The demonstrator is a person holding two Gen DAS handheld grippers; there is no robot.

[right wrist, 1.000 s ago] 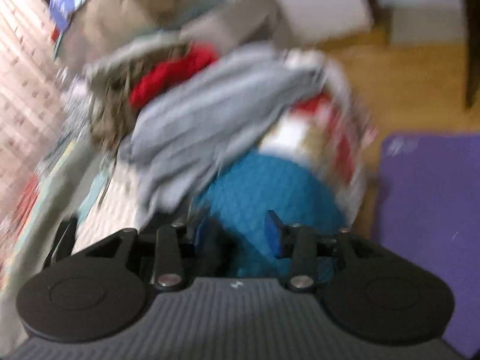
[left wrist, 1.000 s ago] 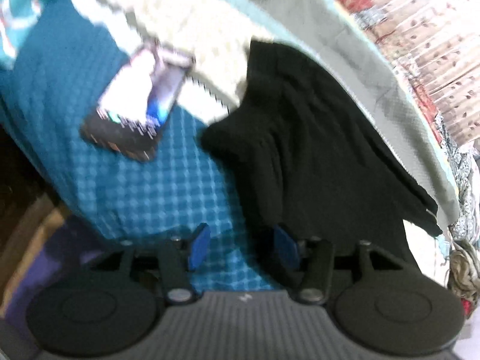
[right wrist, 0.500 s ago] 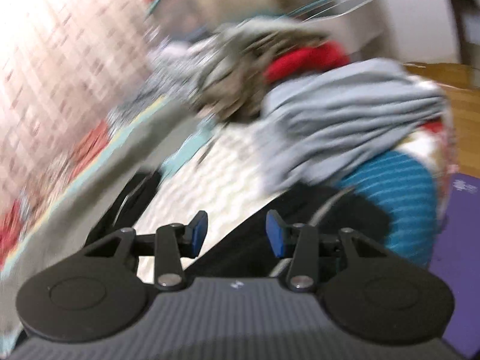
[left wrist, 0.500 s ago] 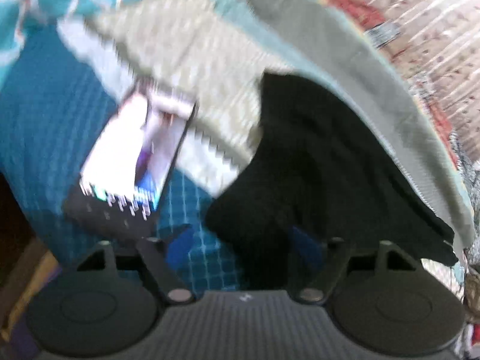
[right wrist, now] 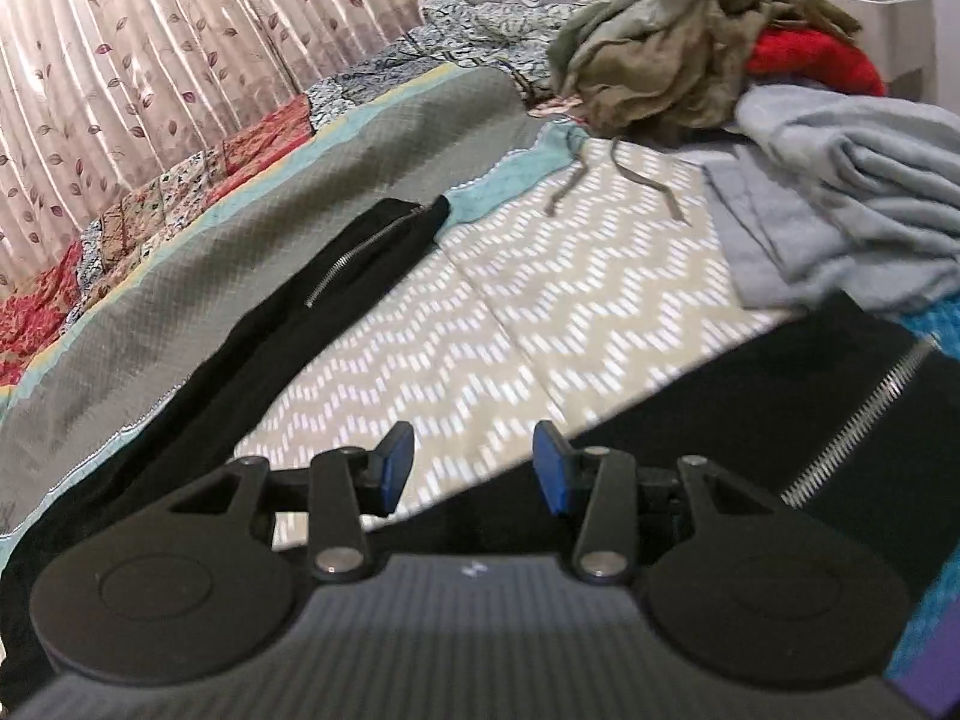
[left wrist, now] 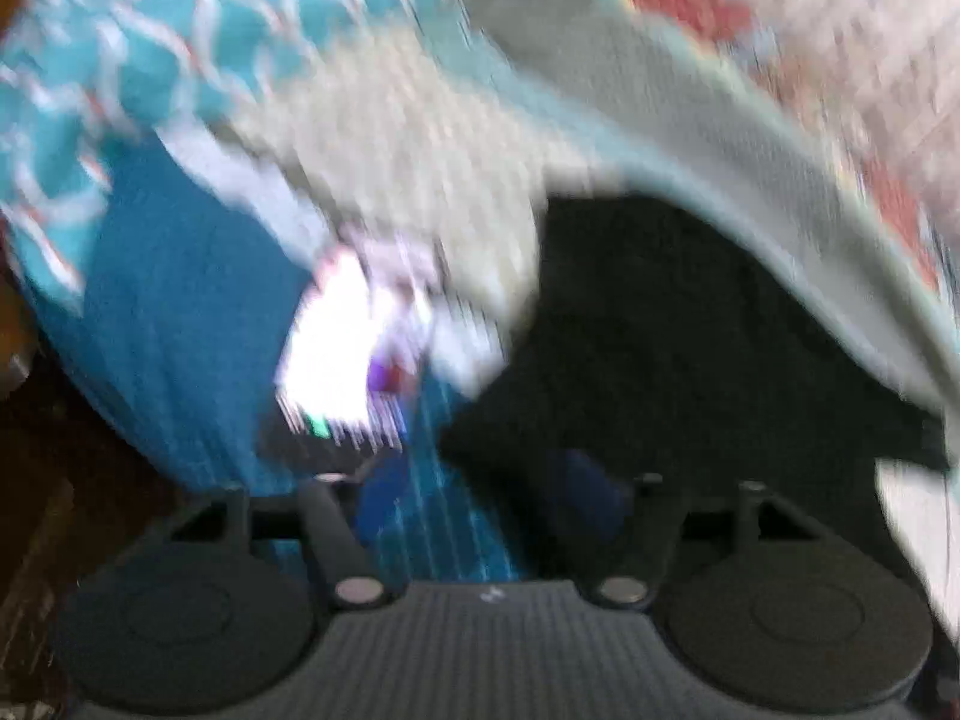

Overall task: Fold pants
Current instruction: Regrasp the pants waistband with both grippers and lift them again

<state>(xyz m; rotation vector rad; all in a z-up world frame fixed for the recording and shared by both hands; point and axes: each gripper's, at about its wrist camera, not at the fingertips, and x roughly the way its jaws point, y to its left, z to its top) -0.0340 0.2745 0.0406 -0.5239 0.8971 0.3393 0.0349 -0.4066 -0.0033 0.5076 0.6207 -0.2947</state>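
Across the bed, black pants [right wrist: 336,276] lie spread on a zigzag-patterned cloth [right wrist: 480,312]. Right gripper [right wrist: 474,468] hovers with fingers parted, holding nothing; left gripper [left wrist: 480,492], blurred, is likewise spread apart beside the pants [left wrist: 690,348].

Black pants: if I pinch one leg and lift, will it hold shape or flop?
Likely flop: the pants lie limp and flat, following the bed's contours. The zipper end may hang somewhat heavier. The open right tool would probably drag the rest along the patterned sheet unless lifted high.
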